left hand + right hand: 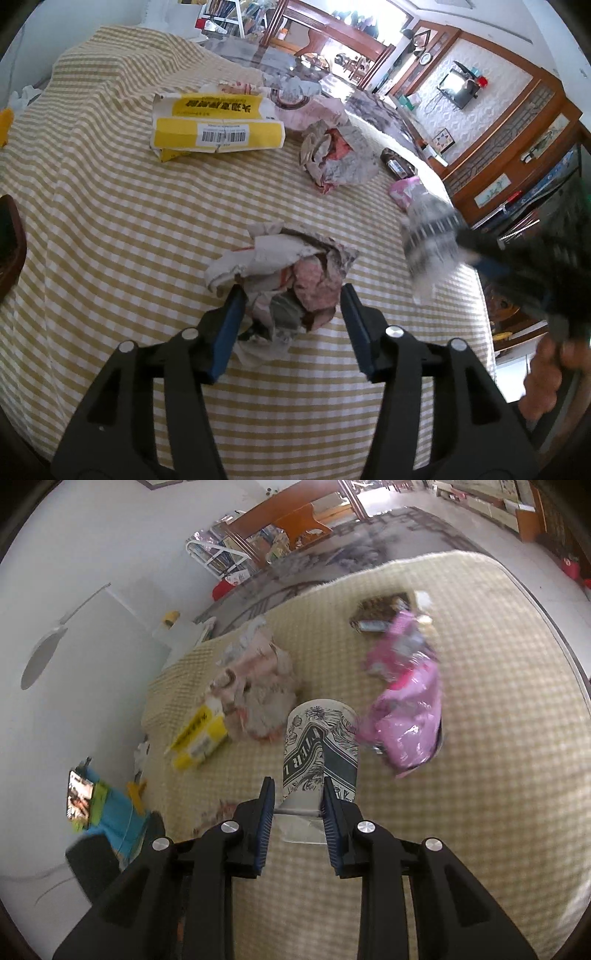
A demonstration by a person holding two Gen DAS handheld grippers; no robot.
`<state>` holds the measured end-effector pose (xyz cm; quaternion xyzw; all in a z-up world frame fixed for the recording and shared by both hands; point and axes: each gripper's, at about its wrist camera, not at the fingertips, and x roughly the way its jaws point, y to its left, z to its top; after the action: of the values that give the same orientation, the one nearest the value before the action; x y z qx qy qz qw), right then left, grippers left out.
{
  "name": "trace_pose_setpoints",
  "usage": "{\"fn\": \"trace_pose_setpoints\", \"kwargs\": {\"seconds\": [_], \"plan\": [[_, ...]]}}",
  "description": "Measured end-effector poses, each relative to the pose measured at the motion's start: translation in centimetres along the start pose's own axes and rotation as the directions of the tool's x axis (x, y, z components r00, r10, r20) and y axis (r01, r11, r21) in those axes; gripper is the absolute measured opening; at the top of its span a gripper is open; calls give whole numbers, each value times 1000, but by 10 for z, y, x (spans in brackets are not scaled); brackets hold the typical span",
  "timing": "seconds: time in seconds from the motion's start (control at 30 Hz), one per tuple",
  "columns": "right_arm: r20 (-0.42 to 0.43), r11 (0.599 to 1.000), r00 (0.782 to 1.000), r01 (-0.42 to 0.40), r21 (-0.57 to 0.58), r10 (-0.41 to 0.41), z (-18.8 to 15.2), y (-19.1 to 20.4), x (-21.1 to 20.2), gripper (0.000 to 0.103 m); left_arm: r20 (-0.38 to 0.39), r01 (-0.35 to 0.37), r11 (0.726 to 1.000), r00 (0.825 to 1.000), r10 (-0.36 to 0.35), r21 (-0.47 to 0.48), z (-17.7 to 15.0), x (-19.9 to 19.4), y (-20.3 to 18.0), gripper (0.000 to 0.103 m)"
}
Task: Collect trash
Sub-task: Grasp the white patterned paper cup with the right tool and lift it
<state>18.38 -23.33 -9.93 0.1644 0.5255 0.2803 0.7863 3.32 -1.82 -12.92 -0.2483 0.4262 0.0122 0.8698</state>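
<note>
A crumpled newspaper ball (280, 273) lies on the yellow-checked tablecloth (110, 221). My left gripper (291, 291) straddles it, jaws apart; the left pad brushes the paper and the right pad stands just clear. A black-and-white printed paper cup (321, 746) is lifted off the cloth, with my right gripper (298, 790) shut on its lower part. In the left wrist view that cup (428, 236) and the right gripper (469, 243) are a blur at the right edge, with a person's hand (546, 376) behind them.
On the cloth lie a yellow-and-white carton (218, 125), a second crumpled newspaper (332, 155), a pink plastic wrapper (406, 709) and a dark packet (380, 613). The table's rounded edge (476, 280) drops off at the right. A phone (79, 794) stands beside the table.
</note>
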Motion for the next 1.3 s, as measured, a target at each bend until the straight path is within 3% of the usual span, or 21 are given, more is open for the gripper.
{"fn": "trace_pose_setpoints", "kwargs": {"seconds": [0.23, 0.37, 0.4, 0.43, 0.47, 0.73, 0.97, 1.1, 1.2, 1.3], "plan": [[34, 999, 999, -7, -52, 9, -20, -13, -28, 25, 27, 23, 1000, 999, -23, 10, -1, -3, -1, 65], [-23, 994, 996, -91, -63, 89, -25, -25, -33, 26, 47, 31, 1000, 998, -30, -1, 0, -3, 1, 65], [-29, 993, 995, -95, -77, 93, -27, -26, -35, 26, 47, 38, 999, 998, -38, -3, 1, -2, 1, 62], [-30, 991, 996, -90, -99, 88, -30, -26, -36, 26, 33, 65, 998, 997, -65, -21, 0, 1, 4, 46], [-22, 989, 997, -82, -124, 80, -32, -25, -38, 26, 14, 78, 996, 997, -77, -37, -1, 5, 6, 43], [120, 973, 984, -103, -204, 129, -34, -22, -68, 26, 70, 32, 999, 997, -34, 30, -2, 1, -3, 39], [222, 987, 965, -116, -112, 138, -28, -50, -91, 26, 82, -17, 995, 997, 9, 94, -6, 4, -15, 39], [306, 996, 948, -63, -70, 82, -28, -64, -109, 26, 78, -41, 991, 996, 31, 131, -10, 7, -25, 38], [359, 999, 933, -2, -40, 16, -29, -75, -122, 26, 67, -16, 988, 998, 6, 151, -11, 5, -37, 38], [334, 999, 942, 38, -8, -33, -29, -83, -120, 23, 72, 3, 978, 997, -19, 207, -16, -1, -60, 39]]}}
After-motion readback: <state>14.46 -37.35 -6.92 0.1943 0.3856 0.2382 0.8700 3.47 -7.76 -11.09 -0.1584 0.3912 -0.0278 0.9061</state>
